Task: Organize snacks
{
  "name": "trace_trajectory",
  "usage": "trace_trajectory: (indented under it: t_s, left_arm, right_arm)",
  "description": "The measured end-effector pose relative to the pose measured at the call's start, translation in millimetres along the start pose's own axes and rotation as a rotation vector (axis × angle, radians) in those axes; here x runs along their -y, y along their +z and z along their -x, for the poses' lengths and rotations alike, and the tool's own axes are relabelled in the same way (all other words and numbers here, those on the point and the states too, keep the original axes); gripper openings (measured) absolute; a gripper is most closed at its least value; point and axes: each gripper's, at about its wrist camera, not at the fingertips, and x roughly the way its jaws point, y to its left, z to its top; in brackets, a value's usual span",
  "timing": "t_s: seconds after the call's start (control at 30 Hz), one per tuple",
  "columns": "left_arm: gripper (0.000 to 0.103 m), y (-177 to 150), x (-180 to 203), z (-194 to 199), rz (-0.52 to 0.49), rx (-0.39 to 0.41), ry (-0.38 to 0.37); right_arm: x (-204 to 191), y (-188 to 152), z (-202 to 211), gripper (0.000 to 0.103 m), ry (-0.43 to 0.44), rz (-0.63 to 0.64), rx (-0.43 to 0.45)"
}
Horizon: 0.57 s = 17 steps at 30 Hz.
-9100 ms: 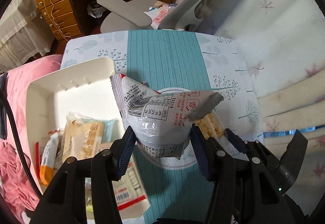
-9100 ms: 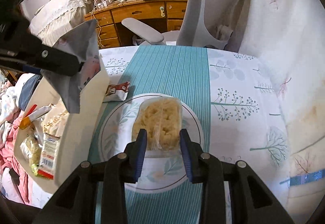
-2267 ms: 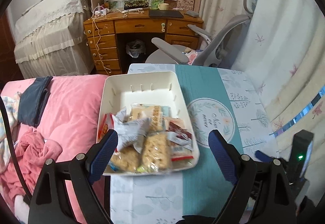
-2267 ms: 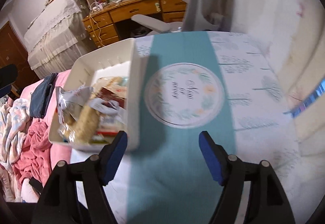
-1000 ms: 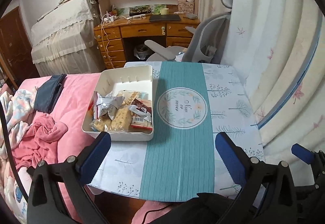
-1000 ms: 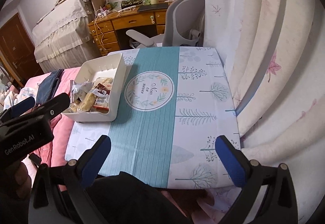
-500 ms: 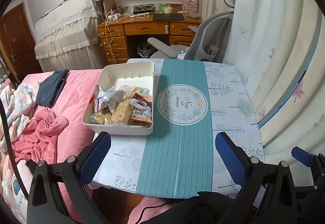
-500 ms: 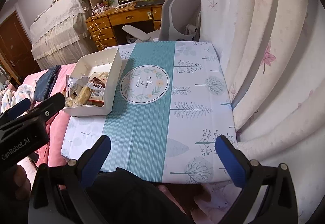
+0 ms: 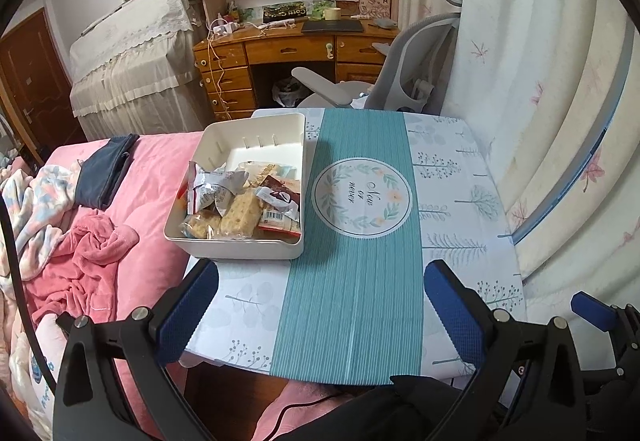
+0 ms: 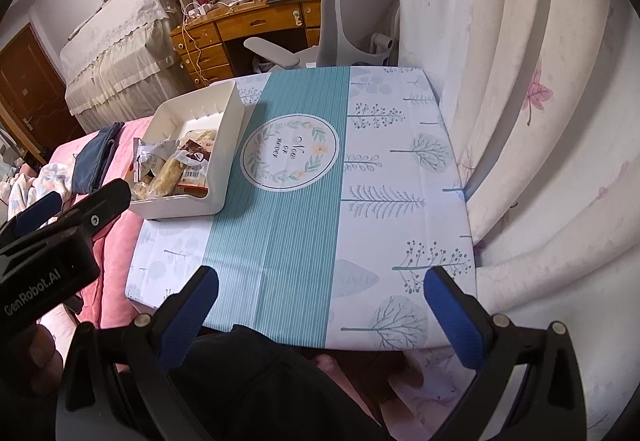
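**A:** Both grippers look empty to me. Left gripper (image 9: 320,305) has its jaws spread wide with nothing between them, and the right gripper (image 10: 320,305) is the same, wide apart and holding nothing. They're hanging above the near edge of the table (image 9: 452,201), well away from the bin.

**B:** Yeah, and the snacks (image 9: 240,201) are all piled in the white bin (image 9: 236,249), which sits at the table's left side right next to the pink bed (image 9: 152,169). Nothing loose on the round printed design (image 9: 362,197) beside the bin, or anywhere else on the cloth that I can see.

**A:** So my guess is the sorting step is basically done?

**B:** That's how I read it. If anything's left, it'd be tidying the pile, since the packets lie jumbled toward the bin's near end. That'd mean reaching back over the bin's rim and pinching one crinkly wrapper gently.
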Motion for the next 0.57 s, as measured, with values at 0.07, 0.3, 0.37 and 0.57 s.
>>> trace_trajectory:
  t_s: [0.07,0.3,0.37,0.57]
  left_arm:
    - [0.102,-1.3,-0.3,0.0,0.000,0.002,0.002]
    - [0.102,-0.1,4.0,-0.5,-0.016,-0.006,-0.001]
    - [0.102,0.7,5.1,-0.7,-0.015,-0.008,0.001]
    - [0.102,2.1,7.1,-1.0,-0.018,-0.010,0.003]
  right_arm:
    - [0.1,0.0,-0.2,0.103,0.000,0.000,0.000]
    - [1.6,-3.5,-2.0,0.103,0.001,-0.003,-0.003]
    - [2.4,-4.9,-2.8,0.103,0.002,-0.004,-0.004]
    - [3.2,-7.6,-4.1,0.103,0.007,-0.003,-0.012]
